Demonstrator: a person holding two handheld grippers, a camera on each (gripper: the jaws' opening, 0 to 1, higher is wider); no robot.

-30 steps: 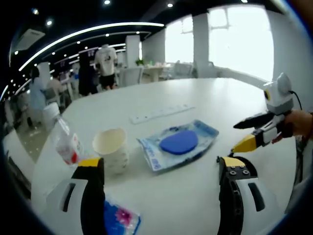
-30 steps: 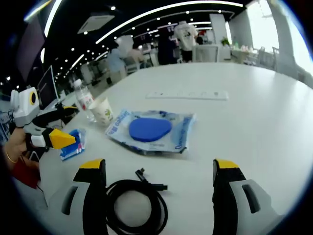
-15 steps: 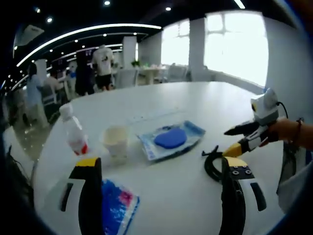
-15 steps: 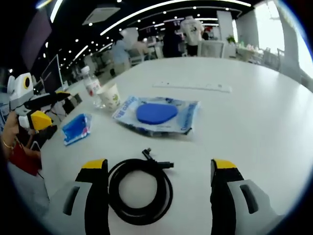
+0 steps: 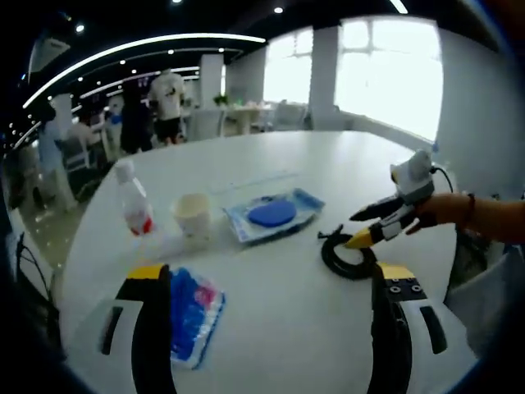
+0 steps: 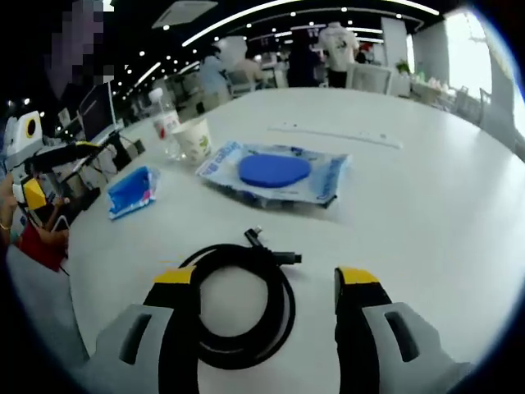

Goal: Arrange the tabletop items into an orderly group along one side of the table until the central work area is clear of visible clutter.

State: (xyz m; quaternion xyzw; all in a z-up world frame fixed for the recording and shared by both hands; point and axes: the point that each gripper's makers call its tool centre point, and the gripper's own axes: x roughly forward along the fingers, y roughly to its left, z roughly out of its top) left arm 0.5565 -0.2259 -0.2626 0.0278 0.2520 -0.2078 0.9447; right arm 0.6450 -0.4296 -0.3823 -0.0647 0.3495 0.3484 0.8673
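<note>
left gripper (image 5: 262,275): grey jaws, yellow tips | right gripper (image 6: 264,283): same

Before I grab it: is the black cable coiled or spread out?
Coiled: the black cable lies in a neat loop on the table, plug end sticking out.

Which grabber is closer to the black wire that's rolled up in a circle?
The right gripper: the coiled black cable lies right between its open jaws. The left gripper hangs back across the white table, nearer the small blue packet.

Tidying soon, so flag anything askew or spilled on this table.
Nothing spilled or damaged. The bottle and paper cup stand upright. Only the black cable coil has its plug end sticking loose, and the blue packet lies skewed.
</note>
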